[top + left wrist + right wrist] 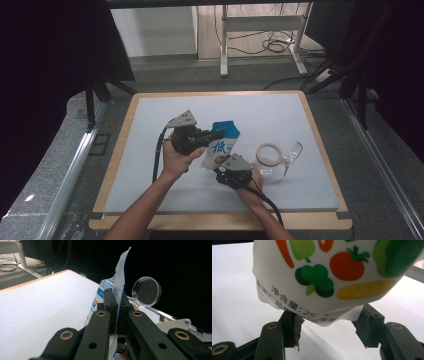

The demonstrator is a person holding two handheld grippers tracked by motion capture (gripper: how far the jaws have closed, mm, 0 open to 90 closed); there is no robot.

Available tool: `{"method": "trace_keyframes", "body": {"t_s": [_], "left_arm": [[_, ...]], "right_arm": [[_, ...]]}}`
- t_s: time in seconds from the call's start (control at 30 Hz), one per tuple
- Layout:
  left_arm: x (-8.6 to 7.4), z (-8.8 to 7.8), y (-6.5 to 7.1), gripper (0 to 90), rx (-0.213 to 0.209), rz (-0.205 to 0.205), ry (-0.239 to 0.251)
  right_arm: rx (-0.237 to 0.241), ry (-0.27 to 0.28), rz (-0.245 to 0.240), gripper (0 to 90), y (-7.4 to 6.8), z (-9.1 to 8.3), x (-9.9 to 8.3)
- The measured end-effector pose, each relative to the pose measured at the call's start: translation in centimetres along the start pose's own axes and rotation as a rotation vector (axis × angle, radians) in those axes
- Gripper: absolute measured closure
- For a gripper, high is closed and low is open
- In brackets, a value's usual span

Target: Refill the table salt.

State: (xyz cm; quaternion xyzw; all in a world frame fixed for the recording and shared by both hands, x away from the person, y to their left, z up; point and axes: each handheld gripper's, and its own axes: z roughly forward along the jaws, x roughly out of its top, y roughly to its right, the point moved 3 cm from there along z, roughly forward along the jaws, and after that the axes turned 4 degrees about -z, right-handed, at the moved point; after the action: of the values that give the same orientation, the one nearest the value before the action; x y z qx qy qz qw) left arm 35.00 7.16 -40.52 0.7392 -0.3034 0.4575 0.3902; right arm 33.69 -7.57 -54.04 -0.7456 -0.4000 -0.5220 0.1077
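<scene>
A blue-and-white pouch [223,141] printed with vegetables is held up off the white table top [145,150]. In the high view my left gripper [212,134] reaches in from the left and is shut on the pouch's upper edge. In the left gripper view the thin pouch edge [121,272] stands pinched between the closed jaws of that gripper [117,305]. My right gripper [224,164] sits below the pouch. In the right gripper view, the pouch's rounded bottom [324,277] hangs between the spread pads of the right gripper [329,326], and they do not press on it.
A clear stemmed glass [282,160] lies on its side to the right of the pouch, with a beige ring [268,153] at its mouth. Its round foot [147,291] shows beyond the pouch. The wooden table rim [320,145] runs close by on the right.
</scene>
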Motion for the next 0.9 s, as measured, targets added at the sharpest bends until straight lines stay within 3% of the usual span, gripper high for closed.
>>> {"method": "trace_keyframes", "body": {"t_s": [0.27,0.63,0.9], "left_arm": [[0.2,0.4,0.3,90.0,-0.005,0.005,-0.007],[0.5,1.1,0.6,90.0,-0.023,0.005,-0.019],[0.6,1.7,1.2,90.0,-0.040,0.009,-0.021]], "right_arm": [[0.026,0.006,0.008,45.8,-0.1,-0.6,-0.1],[0.095,0.025,0.095,46.3,-0.3,-1.6,-0.4],[0.111,0.045,0.086,40.8,-0.4,-2.0,-0.5]]}}
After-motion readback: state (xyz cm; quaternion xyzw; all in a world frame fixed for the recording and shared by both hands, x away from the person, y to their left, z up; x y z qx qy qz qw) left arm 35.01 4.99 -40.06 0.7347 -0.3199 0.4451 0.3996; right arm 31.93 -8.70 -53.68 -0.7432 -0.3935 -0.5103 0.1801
